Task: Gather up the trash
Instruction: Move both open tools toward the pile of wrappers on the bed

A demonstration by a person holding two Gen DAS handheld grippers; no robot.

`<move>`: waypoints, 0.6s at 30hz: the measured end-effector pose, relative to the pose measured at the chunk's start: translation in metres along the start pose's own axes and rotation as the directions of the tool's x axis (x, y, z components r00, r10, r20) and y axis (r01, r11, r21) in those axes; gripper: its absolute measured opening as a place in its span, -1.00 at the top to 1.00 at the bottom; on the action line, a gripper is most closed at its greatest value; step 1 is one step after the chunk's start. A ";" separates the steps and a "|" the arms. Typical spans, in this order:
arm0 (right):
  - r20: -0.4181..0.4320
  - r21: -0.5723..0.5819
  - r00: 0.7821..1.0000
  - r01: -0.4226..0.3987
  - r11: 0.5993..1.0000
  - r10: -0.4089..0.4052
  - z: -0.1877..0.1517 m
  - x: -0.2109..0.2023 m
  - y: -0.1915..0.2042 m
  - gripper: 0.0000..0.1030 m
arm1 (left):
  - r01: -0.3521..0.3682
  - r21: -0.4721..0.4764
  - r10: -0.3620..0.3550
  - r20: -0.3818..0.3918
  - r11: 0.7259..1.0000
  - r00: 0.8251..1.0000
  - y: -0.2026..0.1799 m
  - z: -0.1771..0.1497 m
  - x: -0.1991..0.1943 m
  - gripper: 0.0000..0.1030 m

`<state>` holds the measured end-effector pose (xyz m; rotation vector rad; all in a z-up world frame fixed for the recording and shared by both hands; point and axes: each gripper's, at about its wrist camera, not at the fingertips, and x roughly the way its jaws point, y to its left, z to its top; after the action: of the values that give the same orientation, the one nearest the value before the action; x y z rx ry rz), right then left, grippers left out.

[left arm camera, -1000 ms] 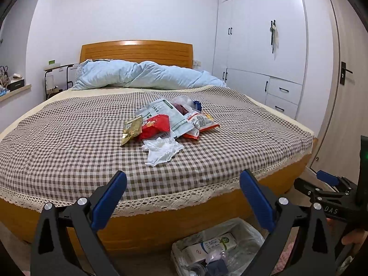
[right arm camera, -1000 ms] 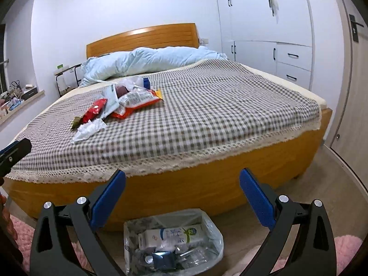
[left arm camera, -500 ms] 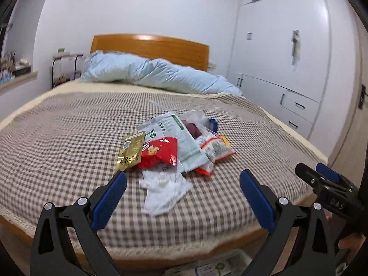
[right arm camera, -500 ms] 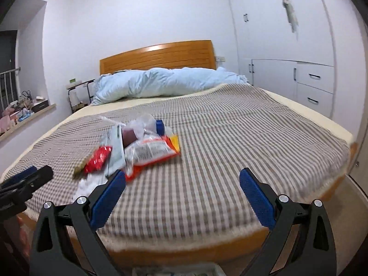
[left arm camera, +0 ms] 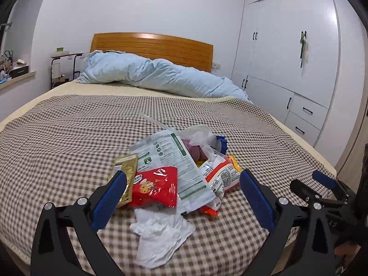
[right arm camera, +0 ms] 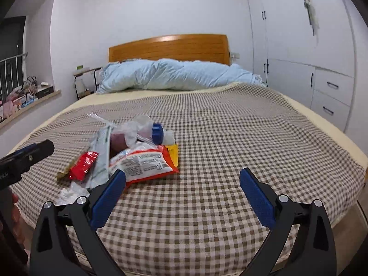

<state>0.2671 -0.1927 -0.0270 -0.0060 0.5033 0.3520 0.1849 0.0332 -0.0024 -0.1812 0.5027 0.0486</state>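
We hold our left gripper (left arm camera: 182, 187) wide open above the near edge of the checked bedspread (left arm camera: 57, 142), its fingers either side of the trash pile (left arm camera: 179, 174): gold packet (left arm camera: 125, 169), red snack bag (left arm camera: 156, 187), crumpled tissue (left arm camera: 161, 237), white-green wrapper (left arm camera: 174, 158), orange-white packet (left arm camera: 222, 174). Our right gripper (right arm camera: 182, 187) gapes empty over bare bedspread, the pile just left of it.

Trash heap on the bed (left arm camera: 57, 138), near its foot.
A crumpled tissue (left arm camera: 161, 237) lies at the heap's near edge, snack wrappers (left arm camera: 158, 184) behind it, a duvet (left arm camera: 149, 78) far behind by the headboard (left arm camera: 151, 46).
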 end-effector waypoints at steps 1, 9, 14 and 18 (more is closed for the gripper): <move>-0.011 0.003 1.000 -0.003 1.000 0.003 0.000 0.004 -0.003 -0.84 | 0.002 -0.001 -0.002 -0.006 1.000 1.000 -0.001 0.000 0.004 -0.85; -0.075 0.017 0.997 0.019 1.000 -0.017 -0.026 -0.011 -0.020 -0.84 | 0.027 -0.070 -0.029 -0.029 0.997 0.999 -0.007 -0.008 0.019 -0.85; -0.039 0.037 0.999 0.005 0.999 -0.004 -0.011 -0.004 -0.029 -0.84 | 0.004 -0.022 -0.004 0.006 1.000 1.000 -0.010 0.000 0.012 -0.85; -0.013 0.002 0.997 -0.078 0.997 0.078 0.013 0.026 -0.018 -0.84 | -0.038 0.045 0.037 0.024 0.998 0.999 -0.008 0.013 0.014 -0.85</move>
<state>0.3002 -0.2004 -0.0292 0.0126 0.5178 0.4281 0.2037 0.0273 0.0030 -0.1266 0.4832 0.0761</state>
